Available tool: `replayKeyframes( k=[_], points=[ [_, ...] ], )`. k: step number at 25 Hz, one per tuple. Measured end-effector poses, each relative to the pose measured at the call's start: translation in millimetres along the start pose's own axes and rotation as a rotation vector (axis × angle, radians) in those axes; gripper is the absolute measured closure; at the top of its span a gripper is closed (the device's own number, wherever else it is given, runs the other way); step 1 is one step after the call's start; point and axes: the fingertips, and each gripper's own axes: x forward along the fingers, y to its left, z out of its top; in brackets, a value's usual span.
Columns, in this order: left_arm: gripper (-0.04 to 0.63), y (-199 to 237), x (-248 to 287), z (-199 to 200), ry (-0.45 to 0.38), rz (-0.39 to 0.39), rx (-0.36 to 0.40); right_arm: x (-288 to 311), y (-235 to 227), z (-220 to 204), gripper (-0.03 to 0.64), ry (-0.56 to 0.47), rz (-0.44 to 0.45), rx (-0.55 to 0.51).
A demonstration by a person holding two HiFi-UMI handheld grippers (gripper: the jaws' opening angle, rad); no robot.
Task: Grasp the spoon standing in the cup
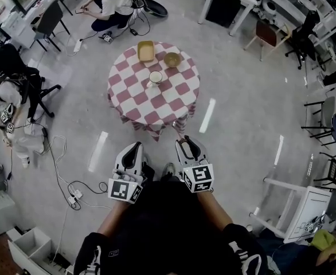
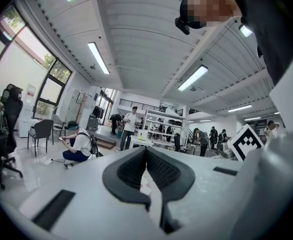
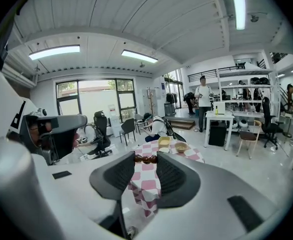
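Observation:
A white cup [image 1: 155, 77] stands near the middle of a round table [image 1: 135, 105] with a red-and-white checked cloth. The spoon [image 1: 151, 83] in it shows only as a thin pale handle leaning left. Both grippers hang close to my body, well short of the table. My left gripper [image 1: 135, 148] [image 2: 146, 150] has its tips together with nothing between them. My right gripper [image 1: 186, 142] [image 3: 145, 160] has its jaws apart and points at the table [image 3: 147, 180]. A short row of dark brown beads [image 3: 145, 159] spans its tips; I cannot tell what they belong to. The cup [image 3: 164, 149] looks tiny there.
A yellow square bowl [image 1: 145, 50] and a round tan bowl [image 1: 172, 59] sit behind the cup. Cables and a power strip [image 1: 73, 196] lie on the floor at my left. A person [image 1: 113, 4] crouches beyond the table, another sits at far left. A white rack [image 1: 297, 208] stands at right.

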Motion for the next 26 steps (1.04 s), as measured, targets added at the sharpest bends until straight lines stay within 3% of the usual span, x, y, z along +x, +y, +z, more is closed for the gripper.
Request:
replayKeyframes(
  k=[26],
  points=[
    [0.584,-6,-6,0,-0.003,0.003,0.005,-5,11,-7,0.464,0.021,0.031,-0.018]
  ],
)
